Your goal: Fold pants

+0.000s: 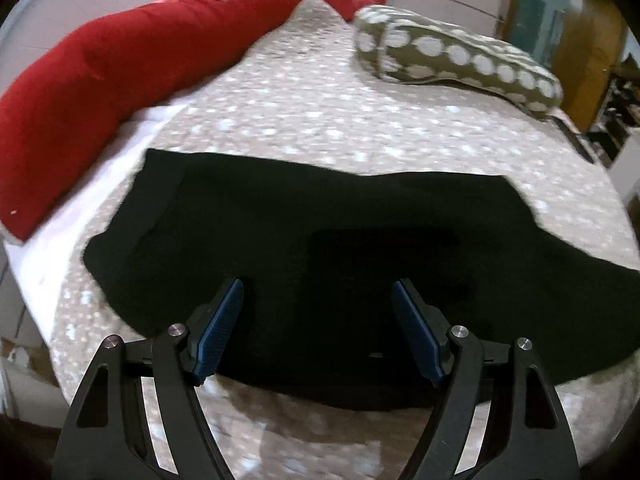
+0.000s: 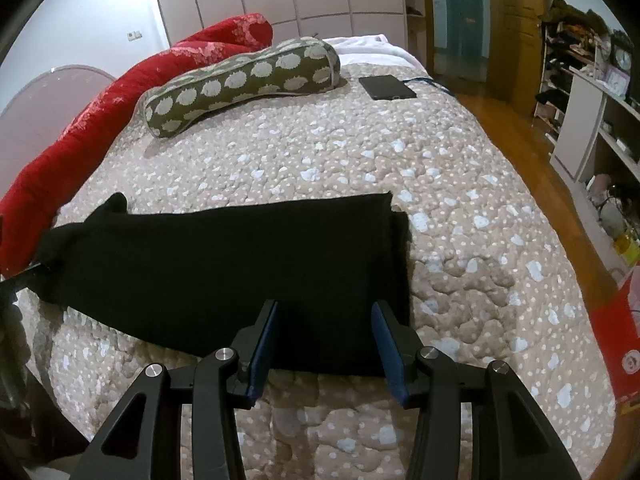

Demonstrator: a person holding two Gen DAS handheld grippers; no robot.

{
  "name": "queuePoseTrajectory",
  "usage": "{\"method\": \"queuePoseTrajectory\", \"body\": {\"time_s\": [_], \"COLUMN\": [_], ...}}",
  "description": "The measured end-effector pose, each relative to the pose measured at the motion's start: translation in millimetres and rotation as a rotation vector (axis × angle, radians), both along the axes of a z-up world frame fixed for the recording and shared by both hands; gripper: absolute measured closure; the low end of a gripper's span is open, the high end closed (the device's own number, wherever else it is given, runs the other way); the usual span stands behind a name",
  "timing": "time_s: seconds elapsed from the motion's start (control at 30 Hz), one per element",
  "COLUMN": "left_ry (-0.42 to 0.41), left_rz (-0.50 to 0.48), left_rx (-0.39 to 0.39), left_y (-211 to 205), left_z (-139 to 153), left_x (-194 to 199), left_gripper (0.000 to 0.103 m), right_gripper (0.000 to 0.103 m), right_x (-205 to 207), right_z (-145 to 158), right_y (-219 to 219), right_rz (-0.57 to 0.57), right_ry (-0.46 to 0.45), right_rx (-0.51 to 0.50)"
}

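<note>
Pants [image 1: 320, 248]: black garment laid flat across the bedspread, spanning the middle band of the left wrist view from left edge region to far right; in the right wrist view [image 2: 224, 272] it runs from the left edge to right of centre, with a squared end at centre right and a second layer edge showing just beyond it.
Left gripper [image 1: 318, 332]: lower centre of its own view, jaws spread wide, nothing between them; the blue pads [image 1: 222, 328] sit over the near edge of the pants. Contact with the fabric cannot be determined.
Right gripper [image 2: 325, 340]: lower centre of its own view, jaws wide apart and empty; fingertips overlap the near edge of the pants close to the squared end. Contact cannot be determined.
Bedspread [image 2: 460, 184]: beige quilted cover with pale spots, filling most of both views.
Red bolster [image 1: 132, 68]: long red cushion along the upper left of the left wrist view; upper left in the right wrist view [image 2: 120, 92].
Spotted pillow [image 2: 240, 84]: olive roll with pale round patches, upper centre, just beside the red bolster; upper right in the left wrist view [image 1: 452, 56].
Tablet [image 2: 387, 87]: dark flat rectangle on the bedspread, upper centre right, near the pillow end.
Shelving [image 2: 592, 120]: white open unit with assorted items, right edge, standing on the wooden floor [image 2: 516, 128].
</note>
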State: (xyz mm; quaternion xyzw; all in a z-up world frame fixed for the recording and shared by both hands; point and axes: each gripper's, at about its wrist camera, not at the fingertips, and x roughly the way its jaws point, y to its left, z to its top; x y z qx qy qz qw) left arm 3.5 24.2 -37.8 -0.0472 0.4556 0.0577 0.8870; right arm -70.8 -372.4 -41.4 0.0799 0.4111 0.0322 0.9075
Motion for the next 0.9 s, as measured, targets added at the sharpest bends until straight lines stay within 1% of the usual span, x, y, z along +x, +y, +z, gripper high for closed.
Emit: {"method": "queuePoseTrajectory", "body": {"time_s": [0.13, 0.23, 0.33, 0.37, 0.5, 0.53, 0.57, 0.63, 0.67, 0.77, 0.9], "left_ry": [-0.030, -0.042, -0.022, -0.010, 0.060, 0.064, 0.064, 0.070, 0.082, 0.102, 0.111], "left_rz": [-0.072, -0.156, -0.276, -0.332, -0.536, -0.572, -0.611, -0.655, -0.697, -0.761, -0.818], "left_rx": [0.005, -0.001, -0.009, -0.021, -0.115, -0.126, -0.115, -0.089, -0.094, -0.092, -0.081], "left_y": [-26.3, -55.6, -96.8, -112.9, -182.4, -196.3, -216.7, -243.8, -260.7, -293.3, -327.6], "left_z": [15.6, 25.2, 28.2, 28.1, 23.2, 22.3, 20.6, 18.1, 16.0, 14.1, 12.6], "left_x": [1.5, 7.8, 18.2, 21.7, 34.2, 35.4, 39.4, 45.9, 49.0, 56.6, 68.1], "left_gripper": [0.026, 0.026, 0.026, 0.026, 0.026, 0.026, 0.026, 0.026, 0.026, 0.026, 0.026], "right_gripper": [0.057, 0.056, 0.056, 0.056, 0.056, 0.055, 0.055, 0.055, 0.054, 0.051, 0.050], "right_x": [-5.3, -9.3, -12.7, -13.1, -17.5, -18.7, -19.7, -22.9, -24.4, -31.6, -39.8], "right_z": [5.5, 3.7, -2.8, -5.5, -12.2, -12.7, -13.3, -15.5, -17.1, -21.6, -25.1], "right_y": [-10.7, -20.9, -32.3, -35.1, -40.3, -40.3, -40.2, -40.5, -41.1, -41.9, -40.5], "right_rz": [-0.036, -0.065, -0.096, -0.103, -0.091, -0.086, -0.080, -0.069, -0.068, -0.064, -0.062], "right_ry": [-0.014, -0.002, 0.011, 0.016, 0.007, 0.001, -0.003, -0.010, -0.010, -0.014, -0.025], "right_rx": [0.004, 0.007, 0.035, 0.048, 0.132, 0.144, 0.159, 0.195, 0.216, 0.272, 0.304]}}
